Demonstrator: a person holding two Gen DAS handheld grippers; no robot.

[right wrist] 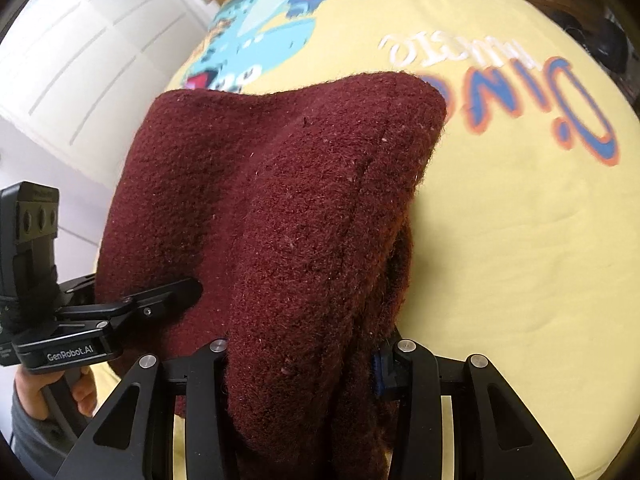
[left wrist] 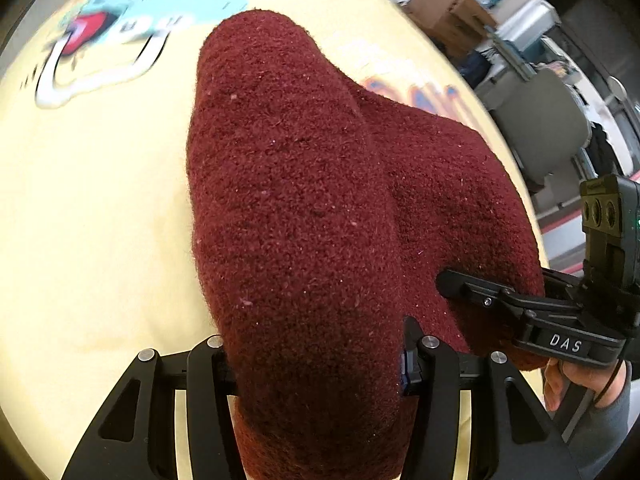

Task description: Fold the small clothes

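The maroon knit garment point(left wrist: 304, 208) hangs bunched between both tongs, above a yellow dinosaur-print cloth point(left wrist: 88, 200). The left gripper point(left wrist: 316, 354) pinches one bunched end between its fingers. The right gripper point(right wrist: 304, 354) likewise pinches the other end point(right wrist: 280, 220), just beside the left.

On my left wrist feed, the left claw point(left wrist: 316, 364) is matte black, angular linkage arms with triangular cut-outs, round silver pins on top and a blue pad on one finger. Off to the side I see the right claw point(left wrist: 452, 284), black too, small screws along its finger, "DAS" in white on the body, a lens-studded camera block above with a green light. My right hand point(left wrist: 560, 380) shows bare skin under a grey sleeve. On the other feed, the left claw's body reads "GenRobot.AI".
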